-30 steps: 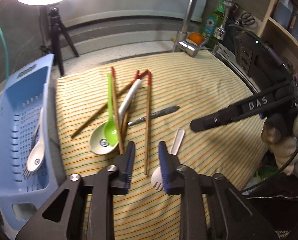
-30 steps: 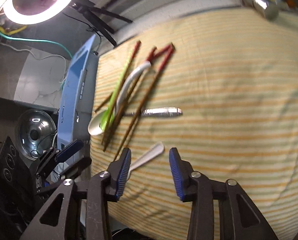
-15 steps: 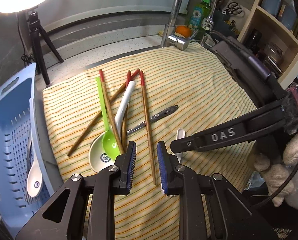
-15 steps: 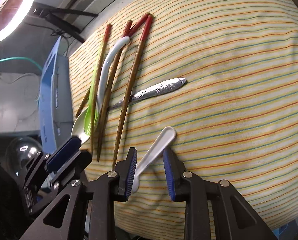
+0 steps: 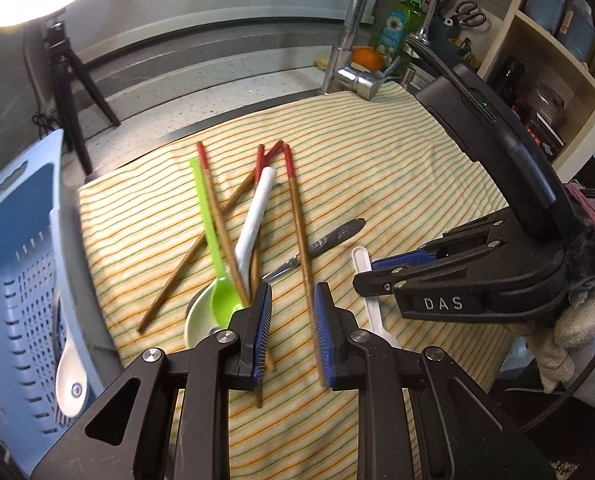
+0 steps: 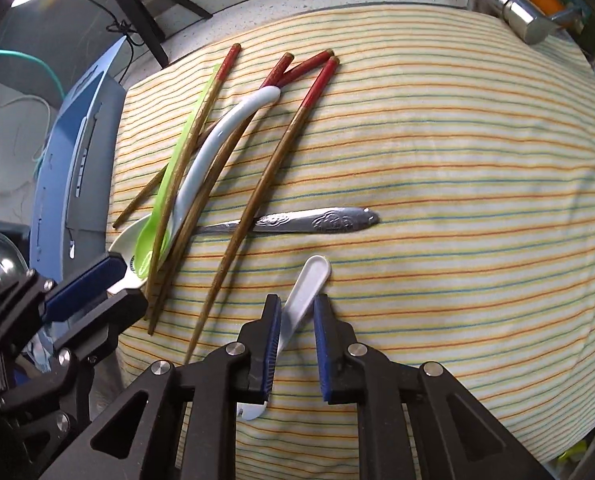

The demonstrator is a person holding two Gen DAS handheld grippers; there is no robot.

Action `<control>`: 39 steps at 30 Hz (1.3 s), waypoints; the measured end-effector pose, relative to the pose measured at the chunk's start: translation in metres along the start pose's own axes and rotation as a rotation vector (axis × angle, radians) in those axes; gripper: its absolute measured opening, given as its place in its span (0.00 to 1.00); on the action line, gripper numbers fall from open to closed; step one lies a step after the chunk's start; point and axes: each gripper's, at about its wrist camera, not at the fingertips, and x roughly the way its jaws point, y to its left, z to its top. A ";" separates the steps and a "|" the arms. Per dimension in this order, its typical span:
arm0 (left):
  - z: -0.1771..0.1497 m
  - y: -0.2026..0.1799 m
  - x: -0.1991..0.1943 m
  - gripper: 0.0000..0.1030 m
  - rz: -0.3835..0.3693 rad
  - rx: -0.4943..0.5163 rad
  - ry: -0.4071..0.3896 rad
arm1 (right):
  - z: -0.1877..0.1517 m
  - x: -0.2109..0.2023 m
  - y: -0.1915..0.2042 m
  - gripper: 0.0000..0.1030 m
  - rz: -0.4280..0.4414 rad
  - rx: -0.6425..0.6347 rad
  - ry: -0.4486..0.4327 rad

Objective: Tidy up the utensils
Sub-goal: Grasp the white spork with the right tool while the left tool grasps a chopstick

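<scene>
A white fork (image 6: pixel 305 292) lies on the striped cloth (image 6: pixel 457 160). My right gripper (image 6: pixel 297 304) points down over it, jaws closing, and the handle crosses the narrow gap touching both blue pads. From the left wrist view the right gripper (image 5: pixel 361 280) sits on the same fork (image 5: pixel 360 260). My left gripper (image 5: pixel 291 292) hovers with a narrow gap and grips nothing; a red-tipped chopstick (image 5: pixel 297 216) runs on the cloth beneath it. Beside it lie a green spoon (image 5: pixel 217 280), a white spoon (image 5: pixel 253 216), more chopsticks and a metal utensil handle (image 5: pixel 337 234).
A blue slotted basket (image 5: pixel 13 280) stands at the cloth's left edge with a white spoon (image 5: pixel 71 376) inside. A faucet (image 5: pixel 349 40), a green bottle and an orange are at the back. Shelves rise at the right. A tripod (image 5: pixel 69 80) stands back left.
My right gripper came down over the white fork and its jaws narrowed from wide apart to closing on the handle. My left gripper drifted over the chopsticks, gap unchanged.
</scene>
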 end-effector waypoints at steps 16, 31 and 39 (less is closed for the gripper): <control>0.055 -0.002 0.078 0.19 0.040 0.011 0.193 | 0.000 -0.003 -0.036 0.12 0.070 -0.001 -0.009; 0.061 0.003 0.081 0.05 -0.013 -0.059 0.148 | -0.014 -0.009 -0.052 0.07 0.134 0.033 -0.030; 0.046 0.003 0.054 0.05 -0.003 -0.084 0.097 | -0.019 -0.010 -0.068 0.06 0.206 0.090 -0.032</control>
